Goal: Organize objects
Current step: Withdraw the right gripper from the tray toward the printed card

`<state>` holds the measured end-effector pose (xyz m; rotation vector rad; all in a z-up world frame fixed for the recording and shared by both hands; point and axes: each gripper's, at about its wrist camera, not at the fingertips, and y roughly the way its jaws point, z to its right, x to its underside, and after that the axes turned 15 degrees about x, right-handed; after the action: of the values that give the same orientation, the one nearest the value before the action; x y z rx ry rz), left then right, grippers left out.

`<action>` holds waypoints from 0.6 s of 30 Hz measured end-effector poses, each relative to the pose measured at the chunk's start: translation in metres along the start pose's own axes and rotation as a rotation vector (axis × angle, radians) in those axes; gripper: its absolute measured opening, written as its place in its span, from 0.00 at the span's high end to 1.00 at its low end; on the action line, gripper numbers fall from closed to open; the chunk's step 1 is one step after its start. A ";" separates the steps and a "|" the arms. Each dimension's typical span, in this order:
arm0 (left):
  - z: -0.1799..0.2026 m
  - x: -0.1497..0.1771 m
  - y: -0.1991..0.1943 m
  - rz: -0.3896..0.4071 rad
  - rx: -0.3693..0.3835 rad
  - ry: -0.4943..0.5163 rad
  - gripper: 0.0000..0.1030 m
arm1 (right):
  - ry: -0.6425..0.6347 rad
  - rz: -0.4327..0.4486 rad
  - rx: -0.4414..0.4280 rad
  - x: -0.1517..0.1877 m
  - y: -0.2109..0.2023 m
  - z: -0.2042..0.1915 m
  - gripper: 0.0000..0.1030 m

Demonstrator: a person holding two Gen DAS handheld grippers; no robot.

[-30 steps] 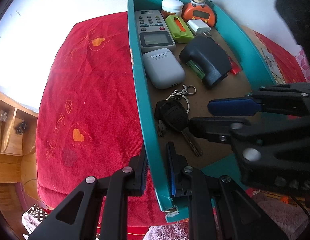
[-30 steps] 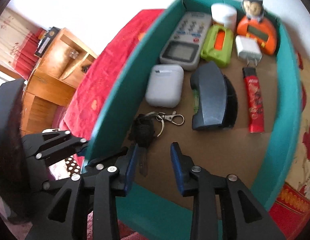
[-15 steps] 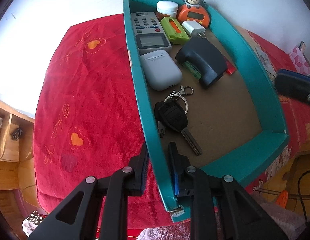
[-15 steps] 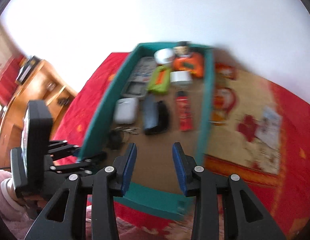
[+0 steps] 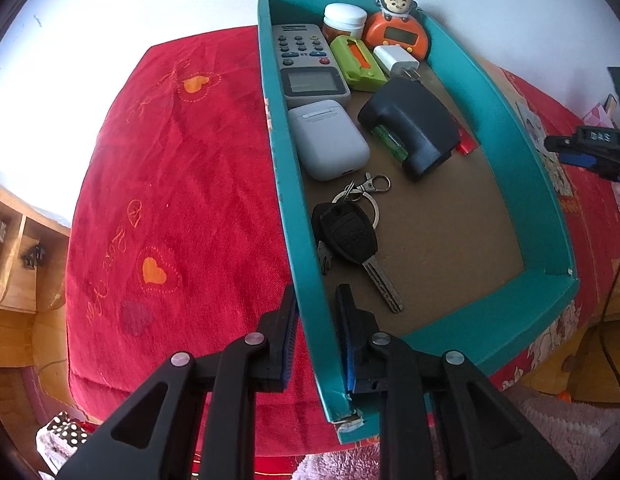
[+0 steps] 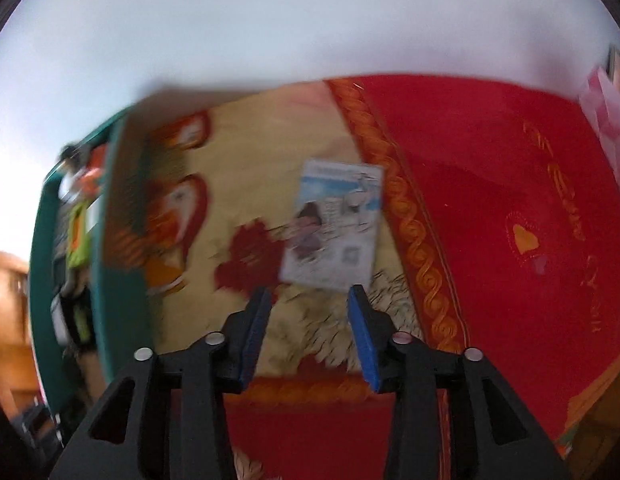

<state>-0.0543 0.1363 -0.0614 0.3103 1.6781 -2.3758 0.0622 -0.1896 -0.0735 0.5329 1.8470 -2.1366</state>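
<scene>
A teal box lies on a red cloth. It holds a grey remote, white earbud case, black car key, black case, green holder, white charger, orange monkey clock and a jar. My left gripper is shut on the box's left wall near its front corner. My right gripper is open and empty, just short of a printed card lying on a yellow patterned cloth. The box is at that view's left edge.
The red cloth with orange hearts covers the table left of the box and also right of the card. A wooden shelf stands at the far left. The right wrist view is motion-blurred.
My right gripper has left the box, swung right and now faces the printed card on the yellow cloth. My left gripper keeps its hold on the box wall.
</scene>
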 end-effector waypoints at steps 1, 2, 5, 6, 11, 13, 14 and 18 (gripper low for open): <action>0.000 0.000 0.000 0.001 -0.002 -0.003 0.84 | 0.009 -0.009 -0.006 -0.003 0.004 0.001 0.54; 0.000 0.001 0.000 0.003 -0.004 -0.007 0.84 | 0.013 -0.016 -0.010 -0.006 0.007 0.002 0.53; -0.001 0.002 0.001 0.010 -0.015 -0.022 0.85 | -0.021 0.013 0.026 -0.015 0.007 -0.003 0.46; 0.000 0.003 0.001 0.012 -0.022 -0.027 0.86 | -0.041 0.023 0.039 -0.018 0.008 -0.007 0.46; 0.002 0.006 0.001 0.020 -0.035 -0.051 0.86 | -0.066 0.066 0.086 -0.023 0.010 -0.015 0.38; 0.003 0.007 0.002 0.022 -0.038 -0.053 0.86 | -0.051 0.086 0.088 -0.022 0.011 -0.018 0.30; 0.004 0.008 0.002 0.022 -0.038 -0.054 0.86 | -0.045 0.092 0.085 -0.021 0.010 -0.019 0.26; 0.004 0.007 0.002 0.023 -0.038 -0.055 0.86 | -0.048 0.100 0.118 -0.020 0.012 -0.024 0.24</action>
<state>-0.0602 0.1316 -0.0641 0.2542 1.6840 -2.3116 0.0877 -0.1683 -0.0780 0.5818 1.6411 -2.1823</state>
